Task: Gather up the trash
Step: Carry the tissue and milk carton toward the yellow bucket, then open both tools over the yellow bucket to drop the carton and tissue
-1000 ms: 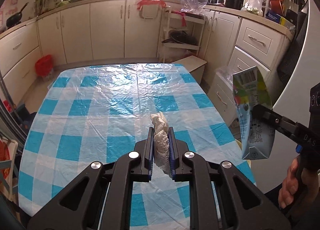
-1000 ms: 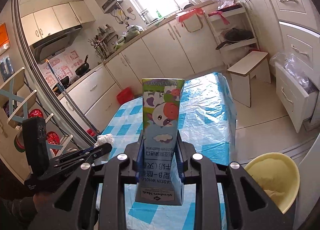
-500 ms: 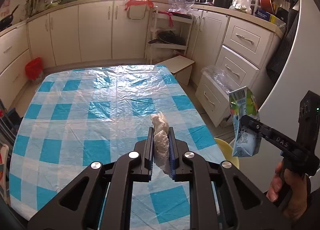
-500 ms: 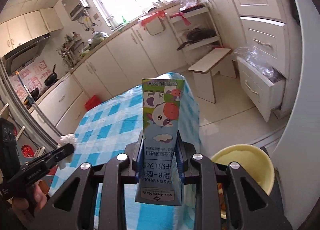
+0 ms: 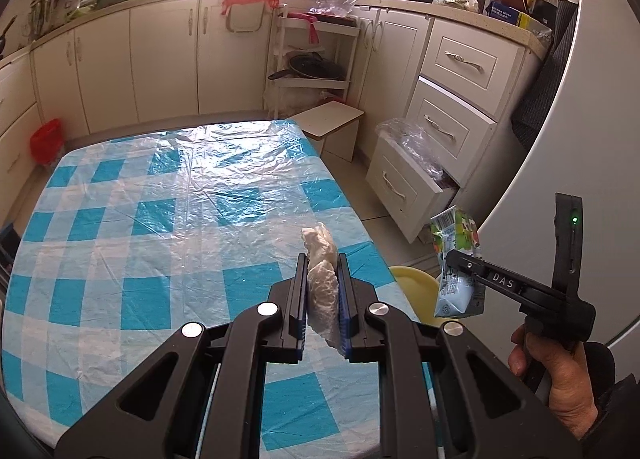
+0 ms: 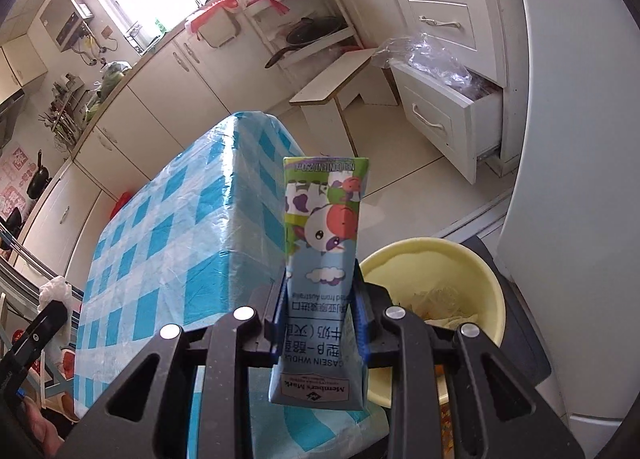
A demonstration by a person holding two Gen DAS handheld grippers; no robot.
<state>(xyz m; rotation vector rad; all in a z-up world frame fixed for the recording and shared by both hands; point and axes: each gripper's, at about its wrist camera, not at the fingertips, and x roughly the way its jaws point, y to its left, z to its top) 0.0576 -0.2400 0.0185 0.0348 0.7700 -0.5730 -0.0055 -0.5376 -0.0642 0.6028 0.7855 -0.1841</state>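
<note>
My left gripper [image 5: 323, 263] is shut on a crumpled white wad of plastic wrap [image 5: 322, 283], held above the right edge of the blue-checked table [image 5: 160, 219]. My right gripper [image 6: 320, 283] is shut on a milk carton [image 6: 324, 251] with a cartoon cow, held upside down beside the table's edge and just left of a yellow bin [image 6: 472, 271] on the floor. The carton [image 5: 456, 263] and the bin's rim [image 5: 412, 275] also show in the left wrist view, to the right of the table. The left gripper with its wad [image 6: 56, 289] shows at the far left of the right wrist view.
A white stool [image 5: 332, 119] stands past the table's far right corner. A low drawer [image 5: 408, 183] stands pulled open with clear plastic in it. A white fridge [image 5: 580, 139] rises on the right. Cabinets line the far wall, and a red bin [image 5: 46, 139] sits on the floor at the left.
My right gripper has lowered the carton off the table's right side towards the yellow bin. My left gripper, still holding the wad, has shifted right towards the table's edge.
</note>
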